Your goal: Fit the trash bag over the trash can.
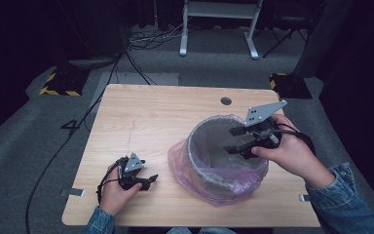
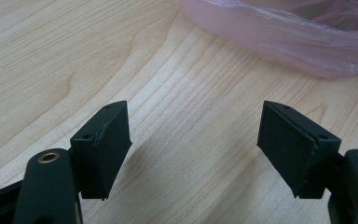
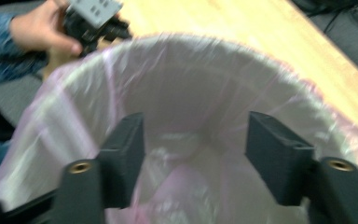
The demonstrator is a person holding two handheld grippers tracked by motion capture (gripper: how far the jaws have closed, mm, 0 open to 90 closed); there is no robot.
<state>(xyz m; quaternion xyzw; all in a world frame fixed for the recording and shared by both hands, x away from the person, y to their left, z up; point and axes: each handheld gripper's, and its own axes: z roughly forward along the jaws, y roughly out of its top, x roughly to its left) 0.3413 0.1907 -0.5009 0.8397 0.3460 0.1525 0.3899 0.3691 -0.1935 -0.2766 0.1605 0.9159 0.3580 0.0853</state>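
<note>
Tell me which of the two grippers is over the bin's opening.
The right gripper, jaws apart and empty above the pink-lined bin. The left gripper rests low on the bare table, beside the bin, also open.

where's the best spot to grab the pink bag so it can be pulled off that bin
Probably the loose pink bag skirt bunched on the table at the bin's left foot. It stands slack off the wall there, and the left hand-held gripper, open, sits beside it and could come in level.
</note>
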